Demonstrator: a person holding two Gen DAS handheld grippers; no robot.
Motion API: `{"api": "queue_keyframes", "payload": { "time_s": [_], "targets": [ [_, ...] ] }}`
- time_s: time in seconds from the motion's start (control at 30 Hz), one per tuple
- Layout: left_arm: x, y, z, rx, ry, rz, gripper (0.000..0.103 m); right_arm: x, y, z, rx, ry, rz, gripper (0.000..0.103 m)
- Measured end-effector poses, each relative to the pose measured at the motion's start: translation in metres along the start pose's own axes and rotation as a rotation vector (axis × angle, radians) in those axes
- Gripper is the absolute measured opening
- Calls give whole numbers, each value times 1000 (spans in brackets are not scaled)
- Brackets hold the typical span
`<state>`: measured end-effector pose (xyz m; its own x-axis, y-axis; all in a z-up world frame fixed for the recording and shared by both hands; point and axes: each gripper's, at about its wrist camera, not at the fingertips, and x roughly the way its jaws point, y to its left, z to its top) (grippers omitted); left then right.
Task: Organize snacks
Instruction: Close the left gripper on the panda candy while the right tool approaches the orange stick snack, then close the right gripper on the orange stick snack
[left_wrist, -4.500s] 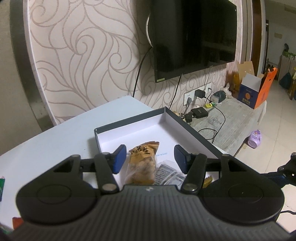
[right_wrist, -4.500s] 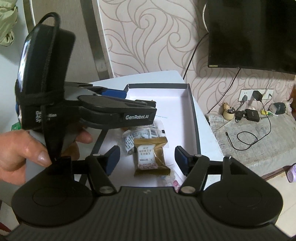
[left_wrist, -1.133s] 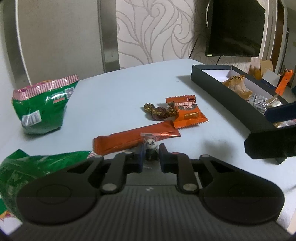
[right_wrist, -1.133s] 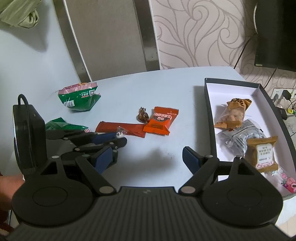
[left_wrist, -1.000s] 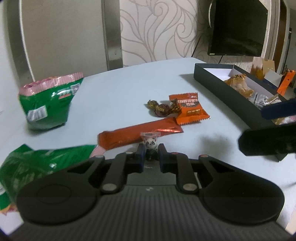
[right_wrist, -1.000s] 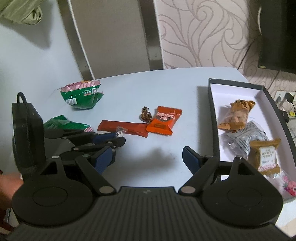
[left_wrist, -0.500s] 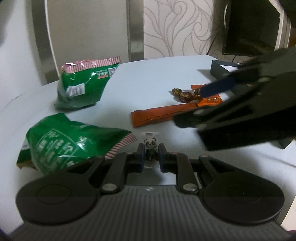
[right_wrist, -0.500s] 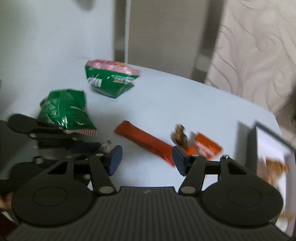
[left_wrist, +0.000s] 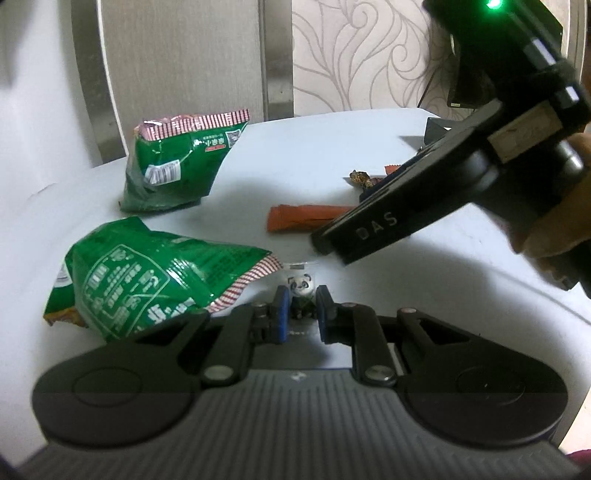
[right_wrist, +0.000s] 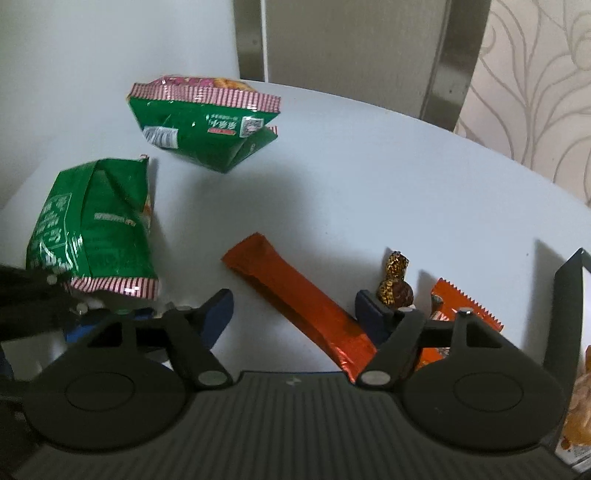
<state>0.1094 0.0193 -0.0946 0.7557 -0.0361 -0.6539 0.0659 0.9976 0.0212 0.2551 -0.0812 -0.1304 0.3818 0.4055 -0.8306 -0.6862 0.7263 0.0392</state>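
My left gripper is shut on a small panda-printed candy, low over the white table beside the near green bag. My right gripper is open and straddles a long orange bar lying slantwise on the table; its blue pads stand clear of the wrapper. A gold-brown twisted candy and an orange square packet lie just past its right finger. In the left wrist view the right tool's black body crosses above the orange bar, held by a hand.
Two green snack bags lie on the left, one far and one near. The dark box with snacks inside stands at the right edge. The round white table ends at a wall and a grey door frame behind.
My right gripper has swung left and down from near the box to over the orange bar, and its jaws have narrowed. My left gripper has shifted a little left, the panda candy still in it.
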Motion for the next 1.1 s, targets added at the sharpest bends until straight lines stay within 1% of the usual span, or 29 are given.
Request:
{"api": "queue_keyframes", "payload": {
  "time_s": [0.03,0.07,0.1,0.13,0.2,0.3,0.5,0.57,0.6,0.63,0.7,0.77,0.83,0.93,0.97,1.0,1.1],
  "targets": [
    [-1,0,-1,6,0,-2,19,-3,2,-2,8,-3,-6,53],
    [-1,1,-1,12,2,-5,19,-6,5,-6,10,-7,-12,46],
    [-1,1,-1,18,3,-8,19,-9,9,-10,8,-10,-20,34],
    [-1,1,-1,24,3,-11,19,-13,11,-15,9,-14,-26,29],
    [-1,1,-1,37,2,-16,19,-20,15,-26,26,-20,-46,28],
    [1,0,0,56,-3,-27,20,-37,14,-50,79,-20,-65,27],
    [7,-5,3,90,-19,-51,19,-85,27,-109,207,-12,-122,27],
    [9,-8,5,101,-20,-56,19,-91,30,-117,229,-21,-143,28],
    [10,-8,6,106,-20,-59,19,-93,30,-119,249,-31,-143,34],
    [9,-8,5,109,-20,-62,19,-94,29,-119,260,-34,-137,48],
    [10,-8,6,111,-21,-69,19,-91,35,-116,244,-25,-171,61],
    [11,-8,7,110,-15,-72,19,-87,38,-114,217,-29,-177,62],
    [12,-8,9,111,-13,-76,19,-81,35,-109,240,-30,-180,62],
    [15,-10,10,120,-15,-78,19,-76,34,-102,233,-26,-180,61],
    [16,-11,11,119,-14,-78,20,-76,34,-102,234,-27,-181,60],
    [17,-11,11,115,-14,-79,20,-76,34,-102,235,-27,-184,56],
    [18,-14,12,113,-17,-78,26,-79,34,-101,250,-20,-196,47]
  ]
}}
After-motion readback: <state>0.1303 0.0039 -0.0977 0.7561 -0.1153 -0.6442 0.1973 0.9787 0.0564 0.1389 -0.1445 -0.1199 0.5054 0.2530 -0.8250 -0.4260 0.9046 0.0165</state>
